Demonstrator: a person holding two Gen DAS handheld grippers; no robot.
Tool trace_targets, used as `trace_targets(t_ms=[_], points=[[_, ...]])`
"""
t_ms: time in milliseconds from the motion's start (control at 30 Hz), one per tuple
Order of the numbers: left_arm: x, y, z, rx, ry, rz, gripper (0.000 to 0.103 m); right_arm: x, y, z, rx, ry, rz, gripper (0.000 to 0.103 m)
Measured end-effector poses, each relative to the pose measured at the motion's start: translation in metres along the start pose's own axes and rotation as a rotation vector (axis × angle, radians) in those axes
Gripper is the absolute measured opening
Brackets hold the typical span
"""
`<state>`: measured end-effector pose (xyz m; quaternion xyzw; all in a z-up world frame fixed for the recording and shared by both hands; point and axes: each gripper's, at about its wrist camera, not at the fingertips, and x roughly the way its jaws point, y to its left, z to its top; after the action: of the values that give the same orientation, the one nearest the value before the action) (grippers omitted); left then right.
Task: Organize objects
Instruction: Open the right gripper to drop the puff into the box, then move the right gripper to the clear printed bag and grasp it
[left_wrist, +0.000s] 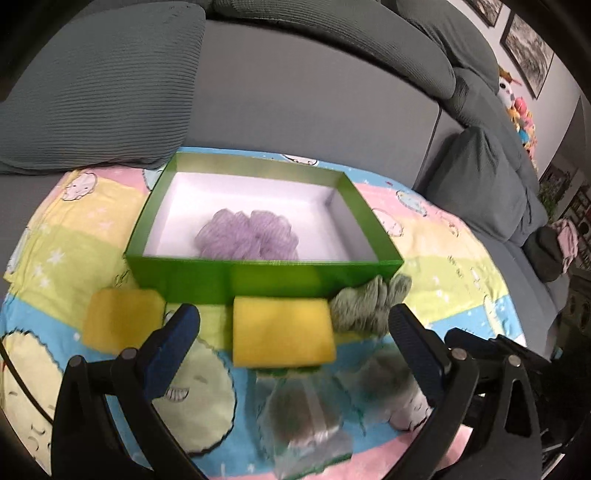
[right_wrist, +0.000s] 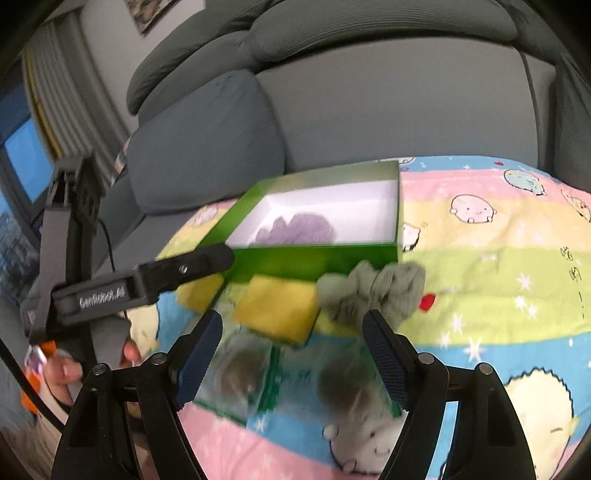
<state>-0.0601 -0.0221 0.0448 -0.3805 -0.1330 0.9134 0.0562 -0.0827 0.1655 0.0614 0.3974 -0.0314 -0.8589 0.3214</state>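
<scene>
A green box (left_wrist: 258, 275) with a white inside stands on the blanket and holds a purple mesh puff (left_wrist: 247, 234); the box (right_wrist: 317, 260) and the puff (right_wrist: 299, 229) also show in the right wrist view. In front of it lie two yellow sponges (left_wrist: 282, 336) (left_wrist: 122, 319), a green-grey puff (left_wrist: 369, 304) and clear packets of steel wool (left_wrist: 306, 413). My left gripper (left_wrist: 295, 347) is open above the middle sponge. My right gripper (right_wrist: 291, 354) is open above the packets (right_wrist: 295, 373), near the sponge (right_wrist: 277, 308) and the puff (right_wrist: 373, 291).
A pastel cartoon blanket (left_wrist: 443, 266) covers the grey sofa seat. Grey cushions (left_wrist: 99, 92) stand behind the box. The left gripper's body (right_wrist: 147, 284) reaches in from the left of the right wrist view. Stuffed toys (left_wrist: 517, 107) sit at the far right.
</scene>
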Motion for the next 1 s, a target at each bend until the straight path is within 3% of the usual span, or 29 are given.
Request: trace_targets(t_ms=[367,1000], points=[[-0.01,-0.003,-0.031,0.021,0.025,0.038,0.102,-0.009,0.017,-0.043,-0.024,0.036,0.015,0.079],[-0.011,0.009,-0.052,0.027,0.081,0.068,0.102,0.021,0.052,-0.074,-0.141,0.094,0.03,0.079]])
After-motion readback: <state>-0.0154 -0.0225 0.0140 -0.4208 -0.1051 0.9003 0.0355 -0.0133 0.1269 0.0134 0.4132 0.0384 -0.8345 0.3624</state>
